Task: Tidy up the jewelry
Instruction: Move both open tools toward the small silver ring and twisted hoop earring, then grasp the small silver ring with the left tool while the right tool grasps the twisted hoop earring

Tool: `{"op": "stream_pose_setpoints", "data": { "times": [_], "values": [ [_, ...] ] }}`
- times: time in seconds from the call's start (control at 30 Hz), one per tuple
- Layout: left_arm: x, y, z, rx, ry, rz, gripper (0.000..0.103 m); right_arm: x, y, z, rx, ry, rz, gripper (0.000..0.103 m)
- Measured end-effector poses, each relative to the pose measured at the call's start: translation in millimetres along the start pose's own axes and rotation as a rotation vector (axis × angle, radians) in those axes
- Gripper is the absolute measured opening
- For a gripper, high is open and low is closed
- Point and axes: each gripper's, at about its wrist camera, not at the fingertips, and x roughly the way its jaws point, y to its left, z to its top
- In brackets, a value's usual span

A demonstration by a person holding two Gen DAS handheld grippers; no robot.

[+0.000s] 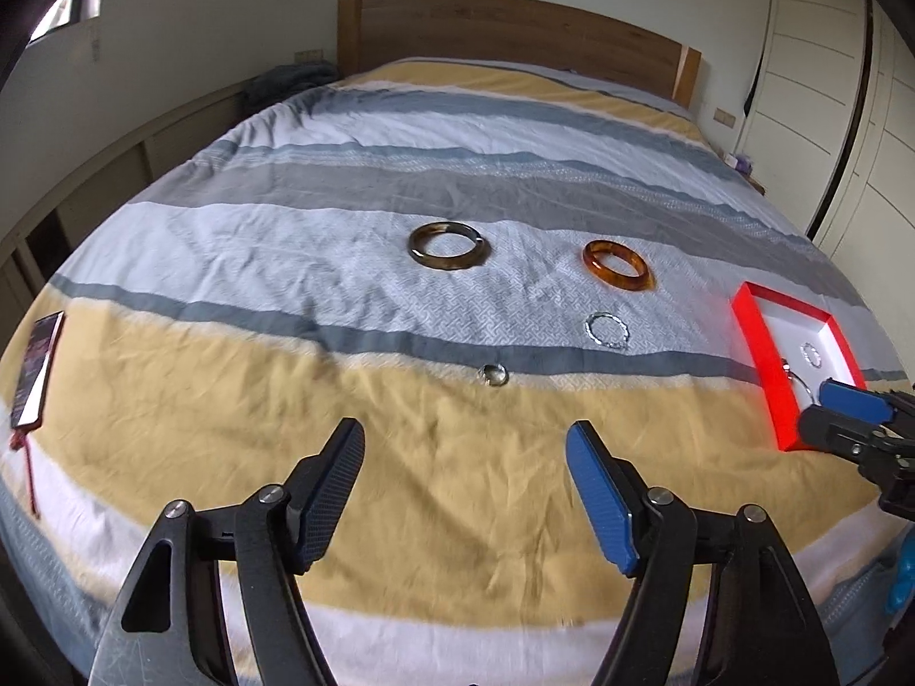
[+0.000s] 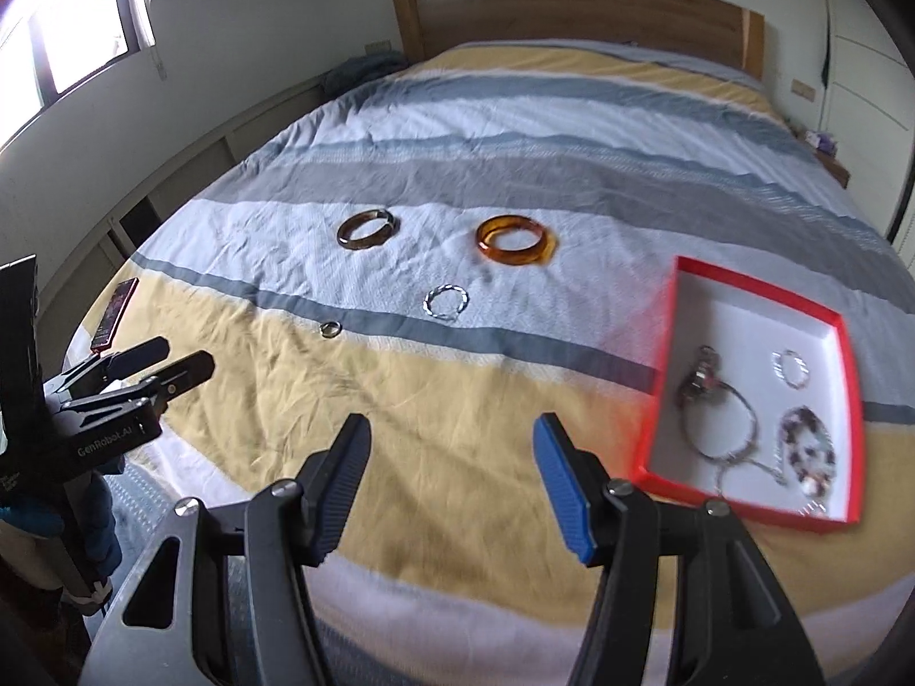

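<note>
On the striped bedspread lie a dark brown bangle (image 1: 452, 262) (image 2: 366, 243), an amber bangle (image 1: 623, 280) (image 2: 514, 257), a silver chain bracelet (image 1: 589, 328) (image 2: 445, 315) and a small ring (image 1: 493, 375) (image 2: 323, 330). A red tray (image 1: 763, 354) (image 2: 755, 286) with a white floor sits to the right. It holds a charm bracelet (image 2: 715, 400), a small silver bracelet (image 2: 792, 369) and a beaded bracelet (image 2: 809, 449). My left gripper (image 1: 466, 429) (image 2: 184, 355) hovers open and empty just short of the ring. My right gripper (image 2: 452, 423) (image 1: 829, 400) is open and empty beside the tray's near left corner.
A dark booklet with a red tassel (image 1: 37, 366) (image 2: 114, 314) lies at the bed's left edge. A wooden headboard (image 1: 514, 28) stands at the far end. White wardrobe doors (image 1: 829, 86) line the right side, and low shelving runs along the left wall.
</note>
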Motion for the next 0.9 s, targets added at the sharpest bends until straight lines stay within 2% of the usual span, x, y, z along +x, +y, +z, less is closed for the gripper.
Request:
{"op": "stream_pose_setpoints", "data": {
  "times": [0.2,0.5,0.9],
  "values": [
    [41,-8,14,0.047,0.033,-0.028,0.058,50,-3,26,-0.019,0.033,0.027,0.057],
    [95,-17,21,0.083,0.082,-0.045,0.047,113,-10,53,-0.035,0.078,0.049,0.057],
    [126,-12,16,0.074,0.104,-0.046,0.039,164,-7,62,-0.046,0.119,0.077,0.057]
  ]
}}
